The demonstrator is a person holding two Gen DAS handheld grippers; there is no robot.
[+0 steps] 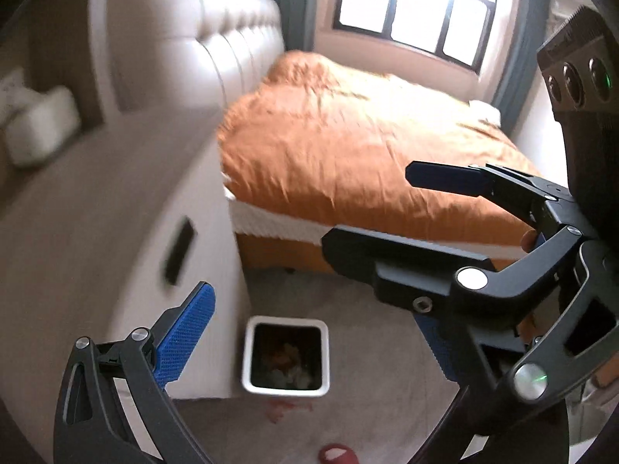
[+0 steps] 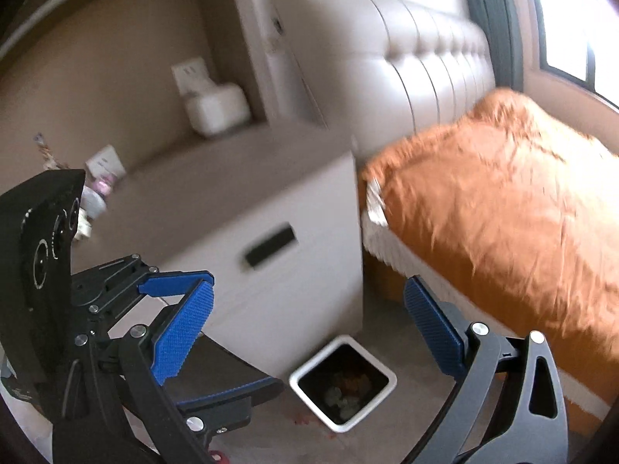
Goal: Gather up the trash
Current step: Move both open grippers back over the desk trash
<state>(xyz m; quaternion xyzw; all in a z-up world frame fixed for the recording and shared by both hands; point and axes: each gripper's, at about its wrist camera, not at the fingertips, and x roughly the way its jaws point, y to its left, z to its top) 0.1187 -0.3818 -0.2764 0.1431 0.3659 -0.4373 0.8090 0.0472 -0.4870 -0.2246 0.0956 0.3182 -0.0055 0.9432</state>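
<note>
Orange bedspread (image 1: 367, 147) across centre frame, white ribbed mattress edge (image 1: 278, 224) under it. Cream tufted headboard (image 1: 216, 38) upper left. White-rimmed trash bin (image 1: 286, 353), black inside, orange and pale scraps in it, lower centre. Grey floor (image 1: 371, 386) with a red smear. Beige counter (image 2: 216, 178) with white front. Both grippers black, blue dimpled pads (image 2: 182, 332). Grey-green curtain (image 2: 491, 19) upper right.

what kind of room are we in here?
Almost certainly a bedroom: a bed with an orange cover, a padded headboard behind it, and a bedside cabinet. A small white trash bin stands on the floor beside the cabinet.
</note>
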